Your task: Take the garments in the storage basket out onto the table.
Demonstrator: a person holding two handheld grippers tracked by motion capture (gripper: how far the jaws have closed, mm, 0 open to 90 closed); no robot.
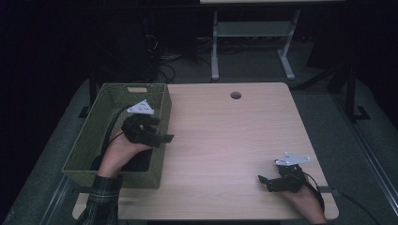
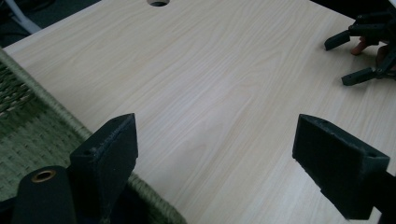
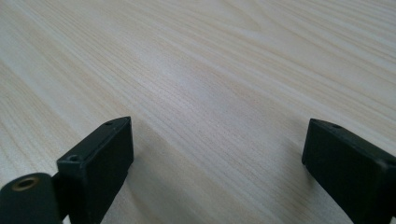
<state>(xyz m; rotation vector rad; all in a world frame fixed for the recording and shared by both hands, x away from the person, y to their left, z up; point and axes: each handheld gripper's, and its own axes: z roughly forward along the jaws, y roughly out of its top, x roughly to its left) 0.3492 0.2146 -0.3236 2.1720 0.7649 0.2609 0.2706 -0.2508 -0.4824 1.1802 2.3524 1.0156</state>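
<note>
- Over the right rim of the green basket (image 1: 94,136): left hand-held gripper (image 1: 162,130), jaws wide apart, holding nothing.
- Basket sits at the worktop's (image 1: 225,140) left edge.
- Near the right front corner: right hand-held gripper (image 1: 264,183), jaws apart, just above bare wood.

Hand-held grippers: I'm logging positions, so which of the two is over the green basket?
The left hand-held gripper, hovering open above the woven green basket's right rim. The right hand-held gripper, also open, sits low over the bare table.
</note>
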